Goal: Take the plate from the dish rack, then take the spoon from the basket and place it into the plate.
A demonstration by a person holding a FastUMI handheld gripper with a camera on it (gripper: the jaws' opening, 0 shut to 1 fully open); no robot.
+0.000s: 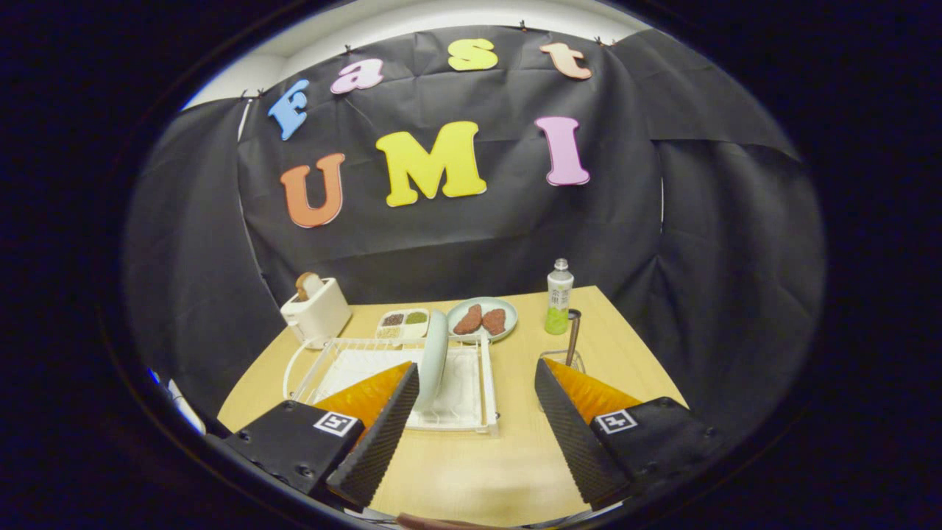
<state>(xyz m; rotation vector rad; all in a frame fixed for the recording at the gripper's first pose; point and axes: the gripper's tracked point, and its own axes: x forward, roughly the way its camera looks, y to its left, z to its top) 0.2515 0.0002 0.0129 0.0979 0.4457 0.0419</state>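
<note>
Nothing is done yet, we judge: gripper (477, 419) gapes empty, plate (434, 358) racked, spoon (572, 337) basketed.

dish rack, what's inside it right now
One pale plate stands on edge in the dish rack, just ahead of the open gripper. Its near left corner is covered by a finger.

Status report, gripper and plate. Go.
Gripper open, holding nothing. Plate upright in the dish rack, just ahead of the fingers. Spoon standing in its basket. Approach unobstructed.
</note>
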